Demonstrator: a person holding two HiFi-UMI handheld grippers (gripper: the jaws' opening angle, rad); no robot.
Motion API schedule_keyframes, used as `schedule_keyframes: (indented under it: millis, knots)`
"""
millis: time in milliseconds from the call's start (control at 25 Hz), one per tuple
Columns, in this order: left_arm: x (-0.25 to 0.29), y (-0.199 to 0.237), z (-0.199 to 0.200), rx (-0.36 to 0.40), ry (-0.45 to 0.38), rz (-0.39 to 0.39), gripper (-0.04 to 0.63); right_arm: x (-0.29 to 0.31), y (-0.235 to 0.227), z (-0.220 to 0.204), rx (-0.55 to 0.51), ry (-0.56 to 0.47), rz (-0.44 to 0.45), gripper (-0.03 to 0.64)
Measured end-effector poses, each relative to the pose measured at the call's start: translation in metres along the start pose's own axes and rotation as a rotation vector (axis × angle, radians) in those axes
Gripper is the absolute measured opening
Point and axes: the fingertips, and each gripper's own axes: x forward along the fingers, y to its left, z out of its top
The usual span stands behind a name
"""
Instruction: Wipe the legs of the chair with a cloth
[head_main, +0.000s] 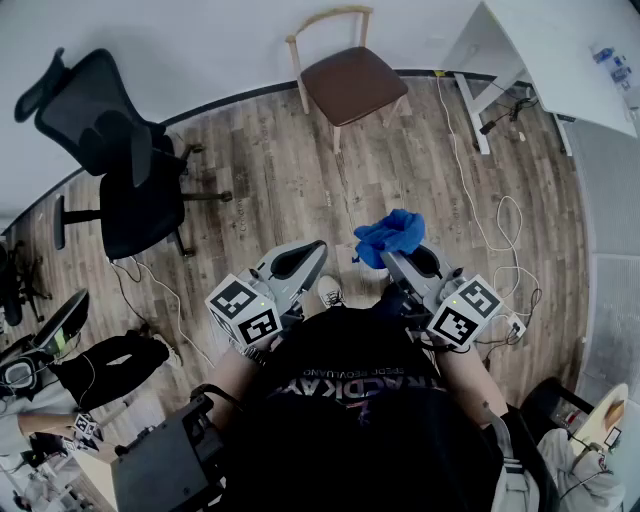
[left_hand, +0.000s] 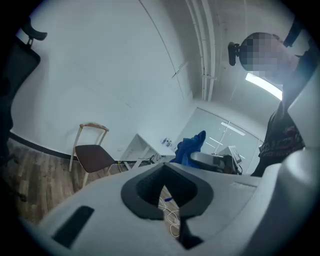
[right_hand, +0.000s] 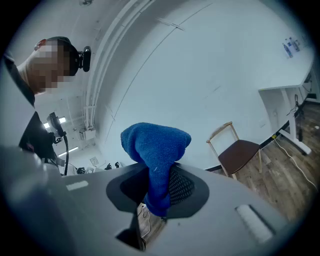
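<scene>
**Head view: cloth held, chair well ahead**

Head view looks down on a wood-plank floor (head_main: 260, 170) that meets a pale wall at the top. A white desk (head_main: 560, 60) fills the upper right corner, with cables (head_main: 470, 190) trailing from its foot across the planks. A black office chair (head_main: 130, 170) stands at the left on its wheeled base.

Between them, close to the wall, stands the chair (head_main: 350, 80). It has a slim frame of pale wood, a curved top rail on an open back, and a dark brown padded seat. Its legs are thin, light and splayed a little outward. It is upright and well apart from both grippers, with bare floor between.

Both grippers are held low before the person's dark shirt, side by side and pointing toward the chair. The right gripper (head_main: 400, 262) has its jaws closed on a blue cloth (head_main: 392, 237). In the right gripper view the terry fabric is pinched between the dark pads and bunches into a rounded lump above them.

The left gripper (head_main: 312, 248) carries nothing. In the left gripper view its jaws seem drawn together, with only a narrow slit of floor showing through. A pale shoe (head_main: 330, 292) shows between the two grippers.
</scene>
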Motion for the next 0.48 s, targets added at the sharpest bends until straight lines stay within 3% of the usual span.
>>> schedule_keyframes:
  millis: [480]
  knots:
    - [-0.0033, 0.0006, -0.0002, 0.006, -0.001, 0.006, -0.002, 0.0018, 0.0016, 0.0016, 0.003, -0.007, 0.006, 0.087]
